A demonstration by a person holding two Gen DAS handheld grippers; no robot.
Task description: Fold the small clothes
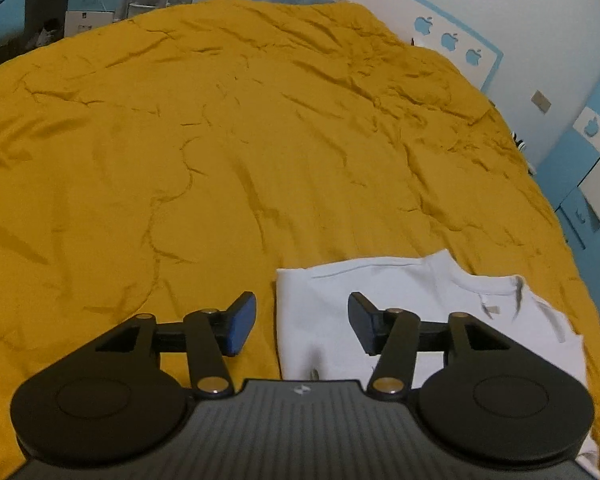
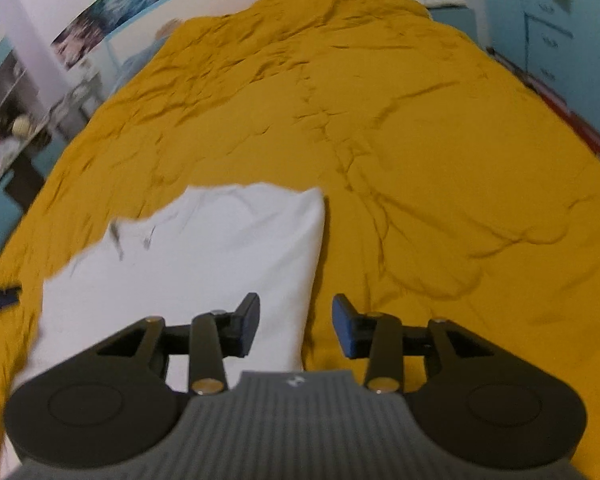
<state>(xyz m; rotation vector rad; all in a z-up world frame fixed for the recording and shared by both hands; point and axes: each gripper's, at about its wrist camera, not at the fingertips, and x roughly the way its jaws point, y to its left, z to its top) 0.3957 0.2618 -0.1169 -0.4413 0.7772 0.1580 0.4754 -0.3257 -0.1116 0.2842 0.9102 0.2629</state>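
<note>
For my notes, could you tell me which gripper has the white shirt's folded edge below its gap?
Both do: the left gripper and right gripper each straddle an edge of the white shirt.

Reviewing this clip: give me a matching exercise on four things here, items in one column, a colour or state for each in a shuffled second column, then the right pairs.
Items
1. bedspread
2. t-shirt
3. left gripper
4. apple shapes

Colour or state
A. white, folded, lying flat
B. blue, along the wall trim
C. mustard yellow, wrinkled
D. jaws apart, nothing between them

Pairs: 1-C, 2-A, 3-D, 4-B
</note>
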